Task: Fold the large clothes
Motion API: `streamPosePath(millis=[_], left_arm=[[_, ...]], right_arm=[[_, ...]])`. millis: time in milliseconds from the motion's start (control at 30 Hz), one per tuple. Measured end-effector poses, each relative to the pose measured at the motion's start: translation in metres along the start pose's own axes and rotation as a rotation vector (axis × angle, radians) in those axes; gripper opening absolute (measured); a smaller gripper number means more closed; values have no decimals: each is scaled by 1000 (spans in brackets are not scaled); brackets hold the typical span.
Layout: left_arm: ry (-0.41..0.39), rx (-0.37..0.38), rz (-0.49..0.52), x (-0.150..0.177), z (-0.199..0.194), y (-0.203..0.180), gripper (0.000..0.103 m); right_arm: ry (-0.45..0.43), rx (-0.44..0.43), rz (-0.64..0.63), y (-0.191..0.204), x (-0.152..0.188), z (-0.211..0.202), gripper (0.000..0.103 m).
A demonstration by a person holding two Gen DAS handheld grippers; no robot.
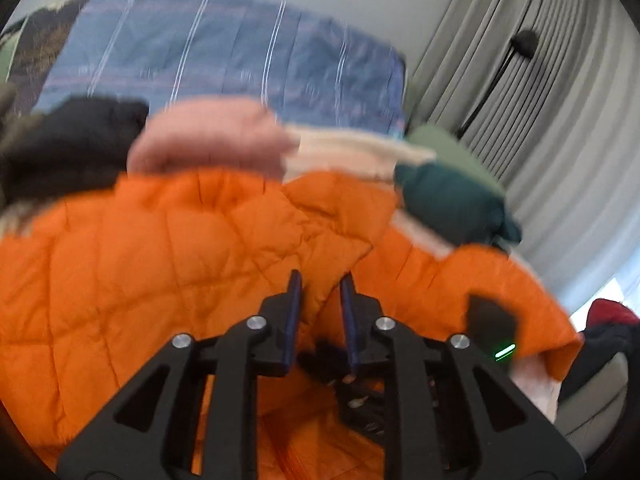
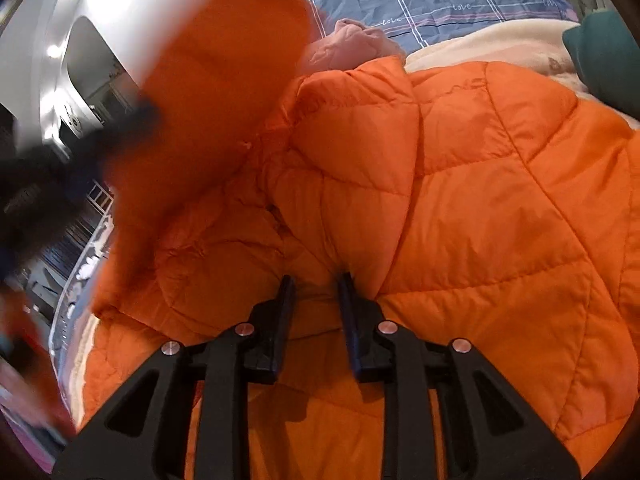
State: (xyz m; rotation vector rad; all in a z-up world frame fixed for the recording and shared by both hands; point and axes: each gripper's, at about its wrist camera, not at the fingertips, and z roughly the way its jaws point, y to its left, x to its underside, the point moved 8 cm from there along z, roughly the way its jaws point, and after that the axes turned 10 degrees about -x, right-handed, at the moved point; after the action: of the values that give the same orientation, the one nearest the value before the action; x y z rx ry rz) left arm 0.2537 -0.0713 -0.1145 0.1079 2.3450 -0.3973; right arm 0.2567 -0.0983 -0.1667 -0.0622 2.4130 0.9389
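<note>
A large orange quilted jacket [image 1: 168, 264] lies spread on the bed and fills both views [image 2: 480, 208]. My left gripper [image 1: 322, 280] is shut on a fold of the orange fabric, which rises between its fingers. My right gripper [image 2: 318, 280] is pressed into the jacket with a ridge of orange fabric between its narrowly parted fingers. In the right wrist view a blurred flap of the jacket [image 2: 216, 80] hangs raised at the upper left, with the blurred left gripper [image 2: 60, 168] beside it.
A blue plaid bedsheet [image 1: 240, 52] covers the bed behind the jacket. A pink garment [image 1: 212, 140], a black one [image 1: 68, 140], a cream blanket [image 2: 500, 44] and a dark green garment [image 1: 452, 204] lie at the far side. Grey curtains [image 1: 540, 120] hang at the right.
</note>
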Motion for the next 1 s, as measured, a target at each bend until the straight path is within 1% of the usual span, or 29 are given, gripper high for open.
streamPosePath(millis=[67, 100, 167, 200, 233, 300, 333, 367, 400, 433, 500, 567, 600, 633, 667, 700, 733, 767, 833, 867, 900, 933, 1000], left_arm=[[18, -15, 11, 17, 1, 4, 22], [20, -26, 13, 21, 0, 8, 26], [9, -39, 9, 23, -5, 25, 32], [-5, -47, 6, 23, -12, 31, 36], [-13, -55, 5, 23, -15, 38, 38], [-8, -74, -4, 25, -17, 53, 39], [3, -80, -19, 23, -15, 61, 39], [8, -83, -29, 24, -15, 66, 39], [12, -88, -42, 25, -18, 71, 38], [9, -89, -46, 26, -20, 73, 39], [-10, -109, -38, 29, -29, 80, 39], [-32, -134, -25, 30, -41, 86, 40], [-39, -145, -21, 31, -47, 91, 41], [-45, -155, -20, 31, -51, 94, 42], [-54, -174, -25, 31, -58, 101, 42], [-60, -186, -33, 31, -64, 108, 43], [-67, -200, -44, 30, -70, 116, 43], [-71, -206, -53, 29, -74, 122, 43], [-71, -223, -72, 26, -80, 136, 43], [-59, -229, -77, 25, -81, 142, 41], [-48, -228, -76, 24, -81, 145, 34], [-39, -227, -69, 22, -80, 146, 31], [-35, -232, -49, 21, -76, 144, 30]], right_arm=[[-8, -26, 22, -2, 1, -6, 31], [-9, -37, 29, -2, 1, -9, 33], [-13, -60, 39, 0, 1, -18, 41], [-14, -59, 40, 2, 1, -21, 49], [-12, -43, 39, 3, -1, -26, 53], [-23, -32, 39, 6, -7, -34, 55], [-39, -41, 49, 8, -12, -39, 59], [-77, -69, 71, 10, -22, -49, 64], [-104, -84, 83, 11, -29, -56, 68], [-122, -81, 91, 10, -36, -60, 73], [-139, -16, 99, 2, -51, -65, 75], [-110, 47, 119, -13, -62, -59, 75], [-96, 68, 142, -21, -67, -53, 73], [-85, 78, 159, -25, -69, -48, 49], [-76, 71, 164, -26, -70, -44, 23], [-61, 56, 160, -23, -69, -40, 5], [-77, 65, 140, -16, -71, -44, 5], [-121, 89, 94, -4, -73, -54, 5], [-201, 181, 5, 13, -75, -81, 5], [-224, 215, -13, 15, -74, -92, 5], [-238, 252, -23, 14, -72, -101, 5], [-247, 309, -26, 6, -68, -111, 5], [-218, 387, -20, -12, -58, -116, 5]])
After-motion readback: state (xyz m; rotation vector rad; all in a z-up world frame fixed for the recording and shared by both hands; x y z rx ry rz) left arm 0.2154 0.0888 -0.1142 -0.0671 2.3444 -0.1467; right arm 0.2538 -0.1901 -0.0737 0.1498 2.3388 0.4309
